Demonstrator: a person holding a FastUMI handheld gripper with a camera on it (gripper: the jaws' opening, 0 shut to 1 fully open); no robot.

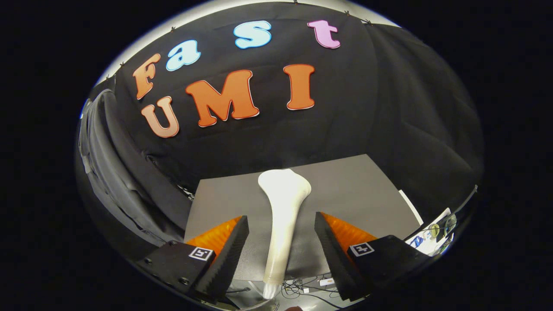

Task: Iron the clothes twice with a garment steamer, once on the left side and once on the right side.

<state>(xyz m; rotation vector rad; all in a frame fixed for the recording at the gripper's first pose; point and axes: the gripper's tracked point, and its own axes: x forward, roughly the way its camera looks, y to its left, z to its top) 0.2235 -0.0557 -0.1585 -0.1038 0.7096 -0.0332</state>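
Note:
A white garment steamer [283, 216] lies lengthwise between my fingers. Its wide head [285, 183] points away from me over the dark grey tabletop [354, 190], and its slim handle runs back toward me past the near table edge. My gripper [281, 218] is open, one finger on each side of the handle, with a visible gap on both sides. Neither finger touches the steamer.
Black cloth walls close in behind the table and on both sides. Loose cables [302, 287] lie below the table's near edge. A white strip and some small items [432, 237] sit past the table's right edge.

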